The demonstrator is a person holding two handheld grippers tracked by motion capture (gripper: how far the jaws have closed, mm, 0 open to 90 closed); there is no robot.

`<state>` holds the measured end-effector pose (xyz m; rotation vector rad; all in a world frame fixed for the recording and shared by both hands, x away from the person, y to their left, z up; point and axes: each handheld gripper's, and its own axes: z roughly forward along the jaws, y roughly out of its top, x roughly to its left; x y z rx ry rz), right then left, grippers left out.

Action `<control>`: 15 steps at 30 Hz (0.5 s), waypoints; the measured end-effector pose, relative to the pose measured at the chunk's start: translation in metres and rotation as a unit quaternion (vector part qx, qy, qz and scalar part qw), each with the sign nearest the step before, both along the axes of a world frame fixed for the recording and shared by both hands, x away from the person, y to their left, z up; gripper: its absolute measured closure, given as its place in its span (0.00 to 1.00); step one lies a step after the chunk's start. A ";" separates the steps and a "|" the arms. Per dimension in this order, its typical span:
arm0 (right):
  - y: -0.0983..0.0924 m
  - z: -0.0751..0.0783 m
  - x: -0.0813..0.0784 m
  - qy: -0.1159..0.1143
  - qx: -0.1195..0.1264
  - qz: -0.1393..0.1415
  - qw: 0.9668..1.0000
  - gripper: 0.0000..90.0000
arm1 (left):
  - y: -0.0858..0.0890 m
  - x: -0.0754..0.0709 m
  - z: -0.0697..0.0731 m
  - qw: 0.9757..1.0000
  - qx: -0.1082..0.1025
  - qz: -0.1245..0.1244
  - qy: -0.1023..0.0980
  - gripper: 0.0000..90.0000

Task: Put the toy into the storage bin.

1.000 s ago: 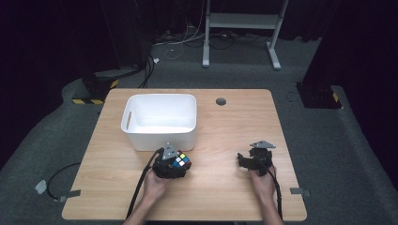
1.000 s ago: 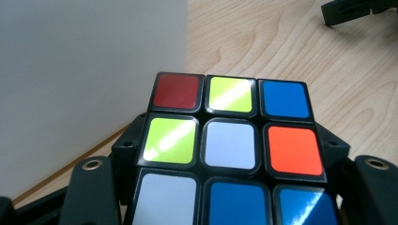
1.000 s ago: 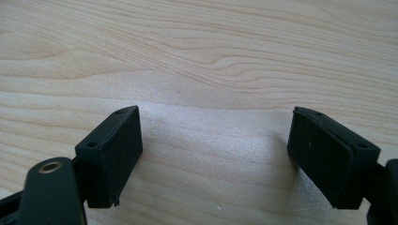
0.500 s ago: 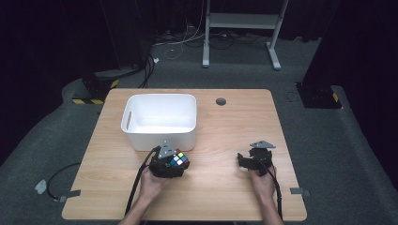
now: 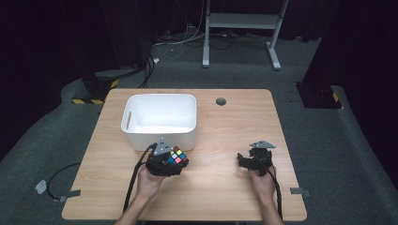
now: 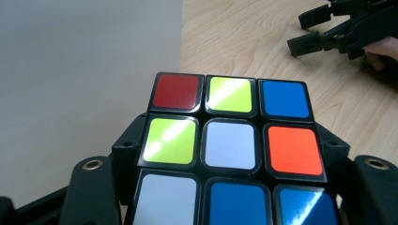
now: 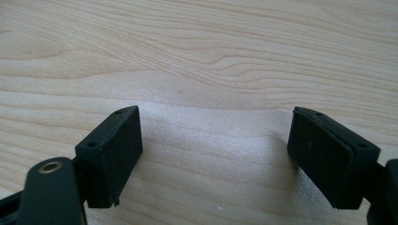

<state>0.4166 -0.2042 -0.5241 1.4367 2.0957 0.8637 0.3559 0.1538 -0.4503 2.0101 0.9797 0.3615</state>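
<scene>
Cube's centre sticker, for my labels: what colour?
White, clearest in the left gripper view on the cube.

High view: fixed above the near edge of the table (image 5: 220, 126), facing 12 o'clock and down; far enough to take in the whole top and the floor around it.
Left gripper view: rides on the left gripper (image 5: 165, 164), looking along its jaws; very near the cube (image 6: 230, 150), with the bin (image 6: 89, 89) wall at 10 o'clock.
Right gripper view: rides on the right gripper (image 7: 216, 154), tilted down, close above bare wood.
Shared, high and left: cube (image 5: 177, 156), bin (image 5: 159, 117), right gripper (image 6: 328, 35) at 2 o'clock.
Shared, all three: tabletop.
</scene>
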 end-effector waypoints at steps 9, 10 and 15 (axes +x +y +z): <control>0.000 0.000 0.000 0.000 0.000 0.000 1.000 0.20 | 0.005 -0.001 0.016 1.000 -0.009 -0.001 -0.006 0.37; 0.000 0.000 0.000 0.000 0.000 0.000 1.000 0.20 | 0.006 -0.001 0.017 1.000 -0.010 -0.002 -0.005 0.37; 0.000 0.000 0.000 0.000 0.000 0.000 1.000 0.20 | 0.008 0.001 0.022 1.000 -0.013 0.000 0.000 0.37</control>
